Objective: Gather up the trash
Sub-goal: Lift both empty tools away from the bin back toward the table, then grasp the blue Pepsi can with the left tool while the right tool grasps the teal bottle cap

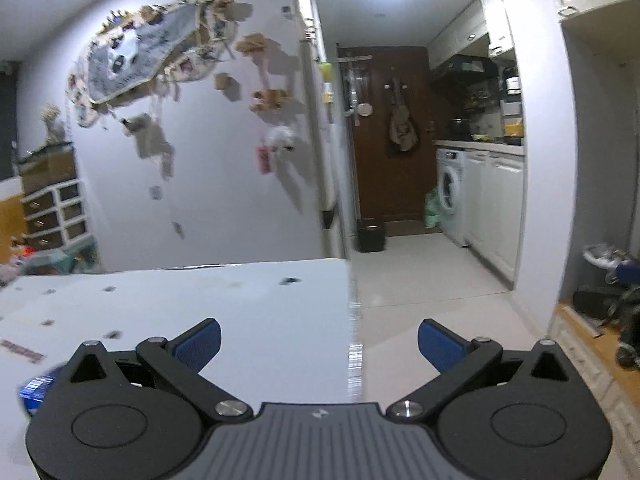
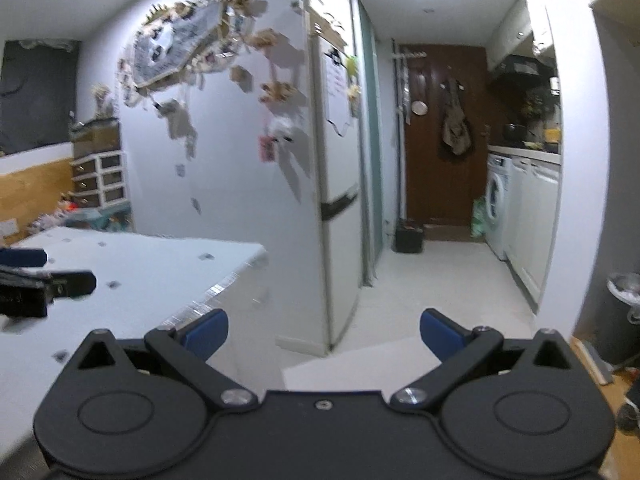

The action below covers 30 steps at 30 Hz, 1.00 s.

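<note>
A blue wrapper (image 1: pixel 35 387), the only likely piece of trash in sight, lies on the white bench (image 1: pixel 240 320) near its left edge, mostly hidden behind the body of the left gripper (image 1: pixel 319 342) and too blurred to identify. Small dark specks (image 1: pixel 289 280) dot the bench top; they are too small to make out. The left gripper's blue-padded fingers (image 1: pixel 200 344) are spread wide with nothing between them, hovering over the bench's right edge. The right gripper (image 2: pixel 323 334) hangs off the bench's right corner, over the floor (image 2: pixel 432 280), its fingers also wide apart and holding nothing.

Only the right wrist view shows the left gripper from the side, cut off at the frame's left edge above the bench. It also shows a tall white fridge (image 2: pixel 336 184) side-on. Both views show a black bin (image 1: pixel 371 235) before a brown door (image 1: pixel 390 136), a washing machine (image 1: pixel 451 192), and a lined bin (image 2: pixel 624 312) at far right, partly cut off.
</note>
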{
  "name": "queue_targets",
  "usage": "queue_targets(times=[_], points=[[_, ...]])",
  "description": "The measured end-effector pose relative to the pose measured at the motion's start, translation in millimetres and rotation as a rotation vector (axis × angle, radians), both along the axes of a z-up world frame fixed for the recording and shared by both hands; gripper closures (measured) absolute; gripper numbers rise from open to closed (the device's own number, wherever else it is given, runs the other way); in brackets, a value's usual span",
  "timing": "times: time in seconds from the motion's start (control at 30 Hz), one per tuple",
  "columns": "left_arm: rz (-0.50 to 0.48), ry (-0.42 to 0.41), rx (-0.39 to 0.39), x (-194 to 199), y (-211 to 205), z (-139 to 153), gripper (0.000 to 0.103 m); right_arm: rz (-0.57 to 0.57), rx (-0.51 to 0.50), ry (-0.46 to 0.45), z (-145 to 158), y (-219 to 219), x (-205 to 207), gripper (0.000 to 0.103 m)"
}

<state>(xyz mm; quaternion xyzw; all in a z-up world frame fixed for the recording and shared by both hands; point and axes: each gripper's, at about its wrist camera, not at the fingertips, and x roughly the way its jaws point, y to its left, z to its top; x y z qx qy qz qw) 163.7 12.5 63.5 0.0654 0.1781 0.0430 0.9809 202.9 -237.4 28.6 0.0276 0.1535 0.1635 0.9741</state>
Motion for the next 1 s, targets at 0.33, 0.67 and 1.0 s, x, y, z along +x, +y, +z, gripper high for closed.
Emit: queue_targets(times=[0.33,0.67,1.0], points=[[0.130,0.025,0.141,-24.6,94.2,-6.0,0.000,0.170,0.003,-0.020,22.0,96.7,-3.1,0.000],[0.187,0.125,0.413,-21.6,158.7,-37.3,0.015,0.278,0.003,0.024,17.9,167.3,16.1,0.000],[0.158,0.198,0.731,-3.5,178.5,-86.5,0.041,0.433,-0.008,0.113,13.6,251.6,56.5,0.000]])
